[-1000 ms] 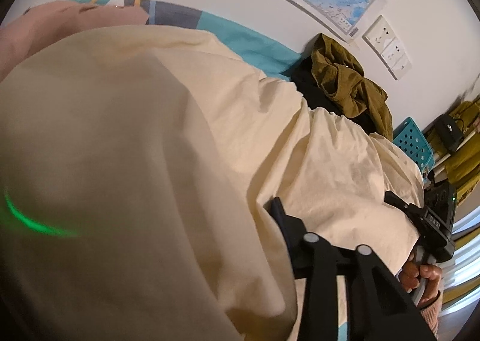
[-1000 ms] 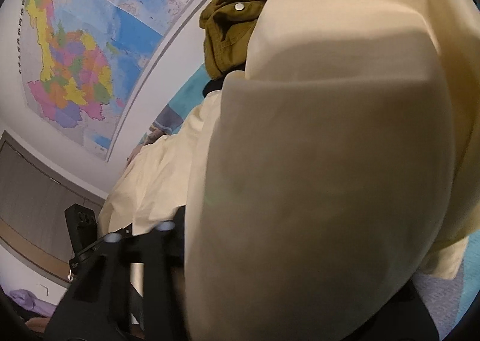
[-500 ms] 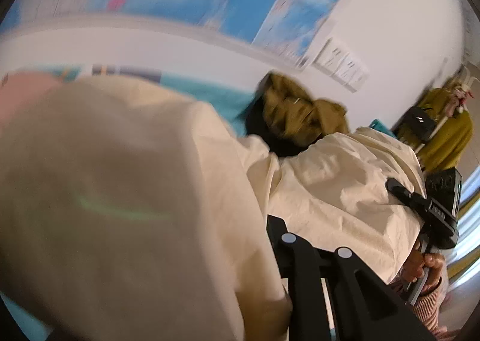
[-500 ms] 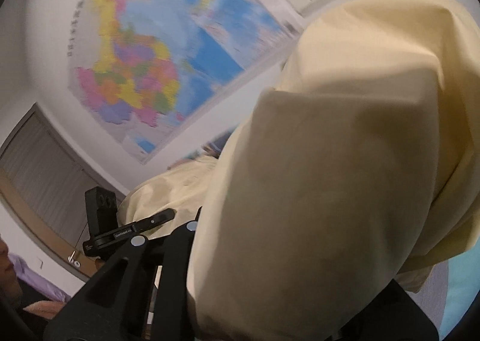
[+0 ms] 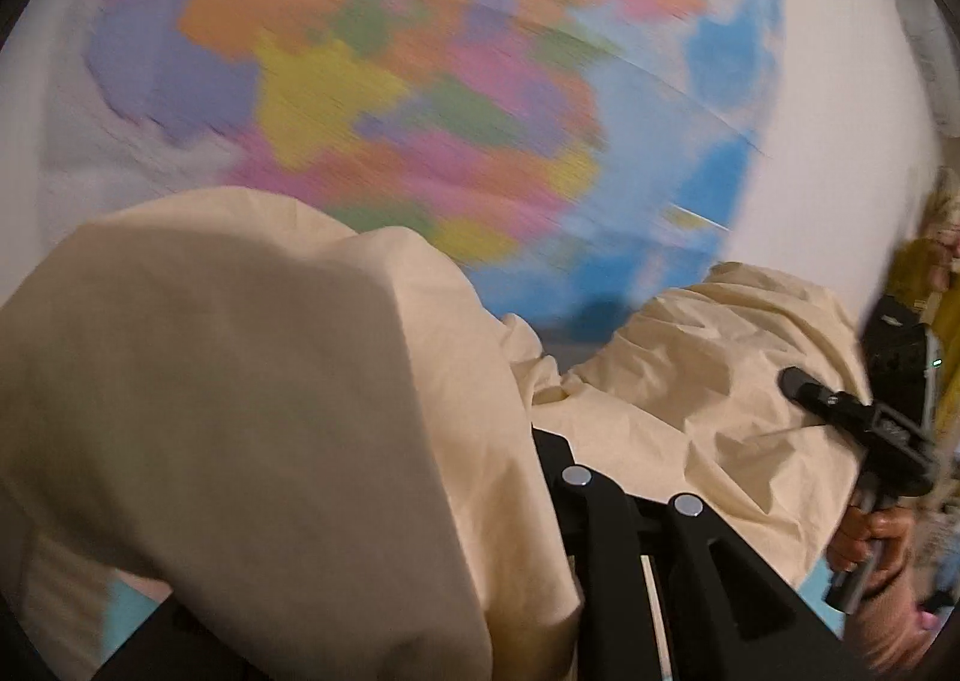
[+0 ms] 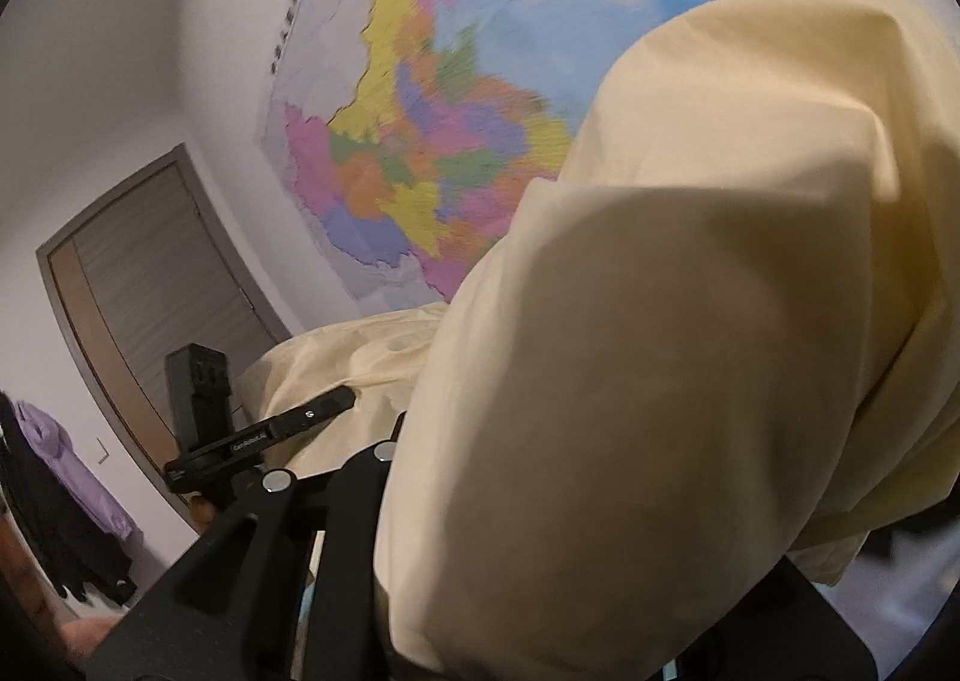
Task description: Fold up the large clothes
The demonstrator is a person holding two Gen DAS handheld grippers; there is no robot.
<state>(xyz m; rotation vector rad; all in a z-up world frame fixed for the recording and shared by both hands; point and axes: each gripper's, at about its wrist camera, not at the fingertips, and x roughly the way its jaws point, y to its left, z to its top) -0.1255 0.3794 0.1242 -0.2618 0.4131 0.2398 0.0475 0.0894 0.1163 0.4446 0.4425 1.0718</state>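
**Inspector:** Your left tool [image 5: 528, 441] is clamped on the cream garment [image 5: 252, 411]. The fabric bunches over one finger and hides the tip; the other black finger [image 5: 555, 465] shows just to the right of the fold.

**Operator:** And the right one?

**Inspector:** Your right tool [image 6: 402, 441] is likewise closed on the cream garment [image 6: 690, 351]. The cloth drapes over that tool's right side and fills most of its view. Only the left finger [image 6: 360, 477] is exposed, pressed against the fabric edge.

**Operator:** Condition of the garment?

**Inspector:** Pale cream, matte, thin woven cloth, no print visible. It is lifted and strung between your two tools. Ahead of your left tool it forms a large smooth bulge, shaded on the near face. To that tool's right it runs on in soft creases toward your right tool [image 5: 858, 417], which your hand [image 5: 876, 549] grips by the handle. From your right tool's view, the cloth trails left in a rumpled band toward your left tool [image 6: 264, 435].

**Operator:** Anything beyond it?

**Inspector:** A coloured wall map [image 5: 420, 81] stands beyond the garment, blurred. Left of your right tool, a grey door [image 6: 156, 285] and purple and dark clothing hanging [image 6: 66, 501]. I cannot tell what lies below the garment's lower edge.
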